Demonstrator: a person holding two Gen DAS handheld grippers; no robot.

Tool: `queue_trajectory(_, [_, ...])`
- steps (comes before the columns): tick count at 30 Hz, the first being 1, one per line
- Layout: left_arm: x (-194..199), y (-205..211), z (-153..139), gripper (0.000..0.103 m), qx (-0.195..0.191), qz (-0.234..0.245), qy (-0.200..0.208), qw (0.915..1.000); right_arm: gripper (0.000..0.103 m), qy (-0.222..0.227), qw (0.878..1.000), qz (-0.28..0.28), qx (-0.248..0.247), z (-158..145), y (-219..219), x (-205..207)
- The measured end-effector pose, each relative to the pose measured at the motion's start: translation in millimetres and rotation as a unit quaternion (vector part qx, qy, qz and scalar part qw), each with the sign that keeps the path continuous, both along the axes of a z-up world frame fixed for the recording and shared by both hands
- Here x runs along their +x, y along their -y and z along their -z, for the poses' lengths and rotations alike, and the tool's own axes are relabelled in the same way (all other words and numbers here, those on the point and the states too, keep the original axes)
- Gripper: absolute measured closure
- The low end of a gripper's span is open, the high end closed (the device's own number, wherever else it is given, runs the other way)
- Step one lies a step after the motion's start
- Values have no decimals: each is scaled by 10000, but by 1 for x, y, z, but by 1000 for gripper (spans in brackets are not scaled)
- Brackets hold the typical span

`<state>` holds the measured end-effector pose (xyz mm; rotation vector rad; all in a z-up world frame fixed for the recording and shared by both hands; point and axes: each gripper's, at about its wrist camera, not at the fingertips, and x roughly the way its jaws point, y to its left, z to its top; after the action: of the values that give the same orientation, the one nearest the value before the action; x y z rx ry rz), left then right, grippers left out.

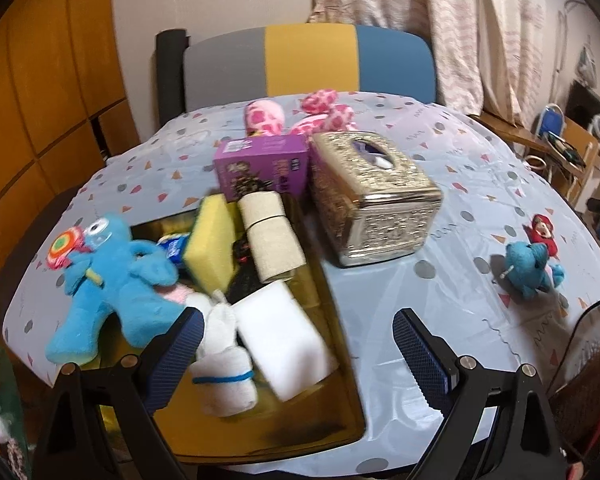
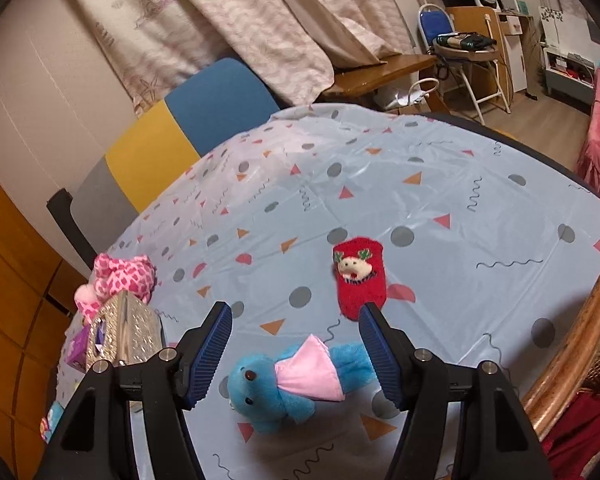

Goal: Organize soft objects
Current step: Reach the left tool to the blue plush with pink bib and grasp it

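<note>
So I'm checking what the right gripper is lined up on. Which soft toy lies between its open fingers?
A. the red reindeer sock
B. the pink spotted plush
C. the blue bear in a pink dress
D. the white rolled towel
C: in the right wrist view the blue bear in a pink dress lies on the tablecloth between the right gripper's open fingers, untouched; the red reindeer sock lies beyond them.

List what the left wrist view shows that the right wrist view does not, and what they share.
Left wrist only: the gold tray holding a yellow sponge, white sponge and rolled white cloth.
Right wrist only: the blue bear's pink dress and the folding chair.
Both: the red sock, tissue box, pink plush and patterned tablecloth.
</note>
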<state>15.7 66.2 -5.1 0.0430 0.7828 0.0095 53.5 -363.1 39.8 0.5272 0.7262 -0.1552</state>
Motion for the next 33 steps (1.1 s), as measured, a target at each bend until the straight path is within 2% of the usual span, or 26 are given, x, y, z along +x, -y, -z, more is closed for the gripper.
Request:
queue_trajectory(4, [5,22,-3,4,112,352,9,9993,36,-118,9999,-56,-12,12,-3,3])
queue_trajectory(8, [9,47,-3,3,224,739,28,9970,36,-217,9993,47,313,23,6,2])
queue_trajectory(13, [16,72,0,3,300,1088,-29,9936,36,-92,9983,61,570,25,13,0])
queue_trajectory(20, [24,99,5,1,341,1374,-114,9899,36,53,9964,107,833,27,19,-4])
queue_trajectory(33, [36,131,15,0,267,1710,-345,9843,36,72,9947,193,1004,30,25,-5])
